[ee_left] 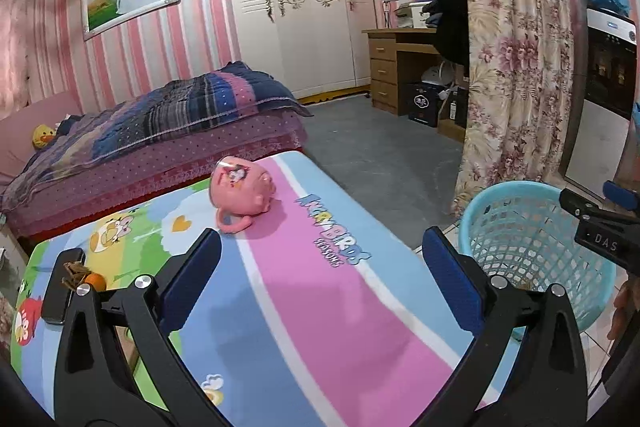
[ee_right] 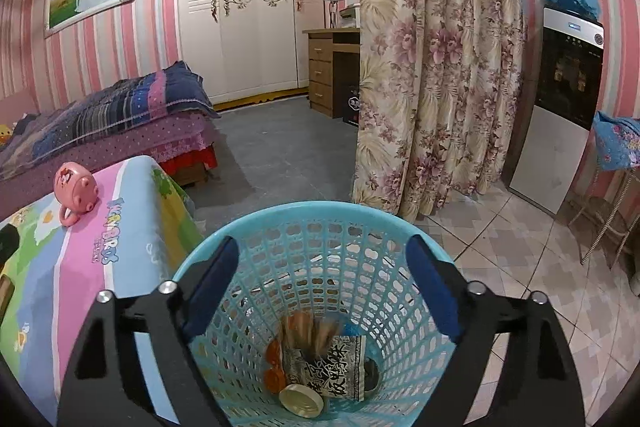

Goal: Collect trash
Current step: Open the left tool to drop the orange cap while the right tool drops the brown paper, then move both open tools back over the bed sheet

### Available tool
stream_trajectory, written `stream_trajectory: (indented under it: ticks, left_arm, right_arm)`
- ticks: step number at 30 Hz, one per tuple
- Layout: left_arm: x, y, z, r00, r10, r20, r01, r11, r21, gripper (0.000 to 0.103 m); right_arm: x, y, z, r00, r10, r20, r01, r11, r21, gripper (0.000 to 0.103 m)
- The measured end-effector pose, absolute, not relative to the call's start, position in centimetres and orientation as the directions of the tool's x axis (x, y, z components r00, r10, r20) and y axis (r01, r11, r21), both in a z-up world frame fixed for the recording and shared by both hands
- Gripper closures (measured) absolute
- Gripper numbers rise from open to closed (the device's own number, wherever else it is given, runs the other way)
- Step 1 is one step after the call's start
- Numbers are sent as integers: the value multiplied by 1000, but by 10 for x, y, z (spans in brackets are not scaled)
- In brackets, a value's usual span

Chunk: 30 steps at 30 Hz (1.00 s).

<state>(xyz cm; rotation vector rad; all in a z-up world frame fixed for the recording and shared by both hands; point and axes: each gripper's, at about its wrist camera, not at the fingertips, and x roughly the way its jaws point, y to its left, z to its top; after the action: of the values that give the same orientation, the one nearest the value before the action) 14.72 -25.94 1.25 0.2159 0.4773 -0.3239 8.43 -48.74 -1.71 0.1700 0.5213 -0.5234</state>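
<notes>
Overhead, right hand-held gripper (ee_right: 322, 285) wide open, empty, above round turquoise plastic lattice basket (ee_right: 256, 227) holding printed snack wrapper (ee_right: 340, 367), left hand-held gripper (ee_left: 322, 279) open over cartoon-print counter (ee_left: 320, 307), pink mug (ee_left: 242, 193) on its side, striped pink room.

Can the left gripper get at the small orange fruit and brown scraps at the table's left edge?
Probably yes. The left gripper is open over the cartoon-print table; the small orange fruit and brown scraps lie uncovered just outside its left finger, beside a black block.

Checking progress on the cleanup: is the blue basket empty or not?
Not empty: the blue basket holds a printed wrapper, a round lid and orange bits.
</notes>
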Motion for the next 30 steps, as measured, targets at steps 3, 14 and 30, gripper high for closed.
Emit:
stream_trajectory:
  ticks: [3,14,30]
  left_arm:
    - [147,-249,13,845,-235,-480,333,934,129,6]
    - [148,-170,28,877,-103,-470,194,970,149,6]
    - [176,-20,17,860,112,-497,-69,992,105,6]
  right_arm:
    - [84,-484,-12,745,-437,-503,519,854,26,7]
    - [100,-424,9,827,-335,-452,384,923,17,5]
    - [136,-289,4,879,-126,-459,118,992,-46,5]
